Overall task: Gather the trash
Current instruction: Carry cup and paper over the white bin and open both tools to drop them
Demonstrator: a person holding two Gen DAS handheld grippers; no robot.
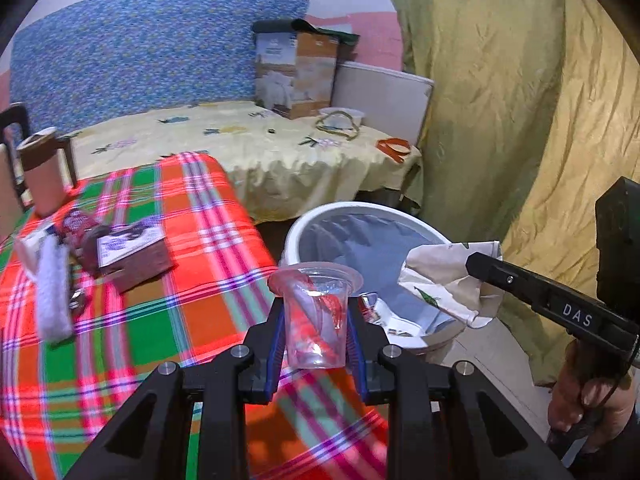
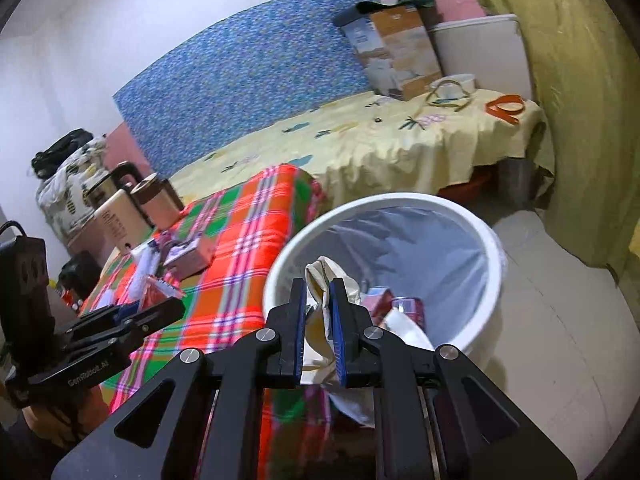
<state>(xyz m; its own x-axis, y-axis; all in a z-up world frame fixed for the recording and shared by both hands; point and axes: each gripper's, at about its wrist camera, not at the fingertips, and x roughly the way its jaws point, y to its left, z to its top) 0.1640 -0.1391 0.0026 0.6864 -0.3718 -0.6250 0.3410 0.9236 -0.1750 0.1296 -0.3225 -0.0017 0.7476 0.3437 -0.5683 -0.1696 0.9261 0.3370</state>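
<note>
A clear glossy plastic cup [image 1: 316, 316] sits between matt black jaws, crumpled paper [image 2: 320, 320] between the other pair, beyond them a smooth white plastic bin [image 2: 400, 208] and woven checked cloth [image 1: 160, 320].

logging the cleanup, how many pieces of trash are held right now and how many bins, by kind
plastic cup, in the left hand-held gripper: 1
crumpled paper, in the right hand-held gripper: 1
white bin: 1
total: 3
</note>
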